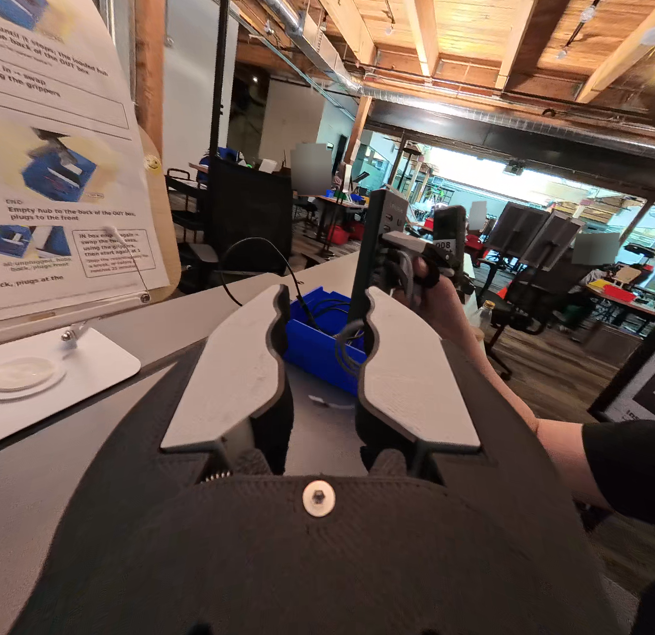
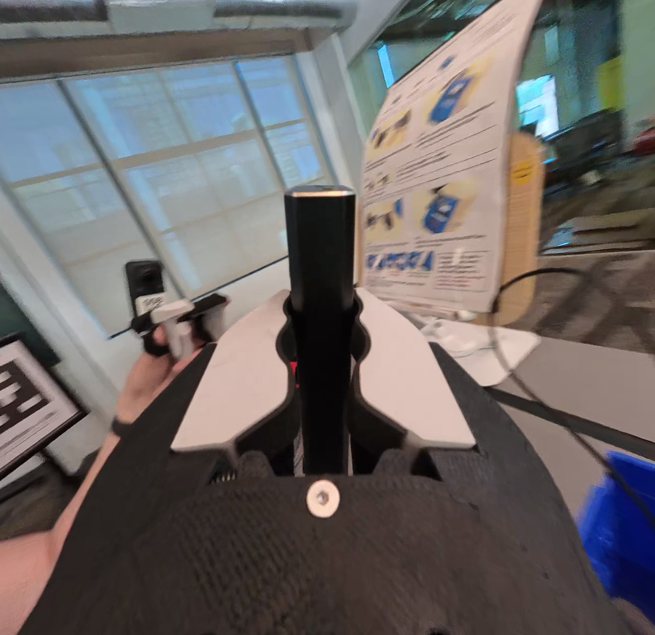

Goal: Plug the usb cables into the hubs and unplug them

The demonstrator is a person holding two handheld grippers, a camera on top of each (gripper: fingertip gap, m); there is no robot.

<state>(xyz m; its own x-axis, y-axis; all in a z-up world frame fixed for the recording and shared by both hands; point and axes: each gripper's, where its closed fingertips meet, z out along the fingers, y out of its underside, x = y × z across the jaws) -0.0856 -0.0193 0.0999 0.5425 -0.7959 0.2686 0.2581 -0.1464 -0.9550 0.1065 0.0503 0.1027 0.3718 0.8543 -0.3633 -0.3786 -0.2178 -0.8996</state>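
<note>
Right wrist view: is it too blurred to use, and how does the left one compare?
Right wrist view: background and instruction sheet smeared by motion, but the hub between the fingers stays fairly sharp. Left wrist view: mostly crisp, sheet edge soft, bright windows blown out, strong wide-angle bending; blue bin clear.

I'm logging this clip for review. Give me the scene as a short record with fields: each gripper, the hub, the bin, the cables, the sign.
left gripper: open, empty, raised above the table, pointing at the bin
right gripper: shut on the hub
hub: black bar, upright between the jaws, lifted off the table
bin: blue, on the table, beyond the left gripper
cables: black, lying in the bin, one looping up over its edge
sign: instruction sheet on a white stand, at the table's left side
</note>
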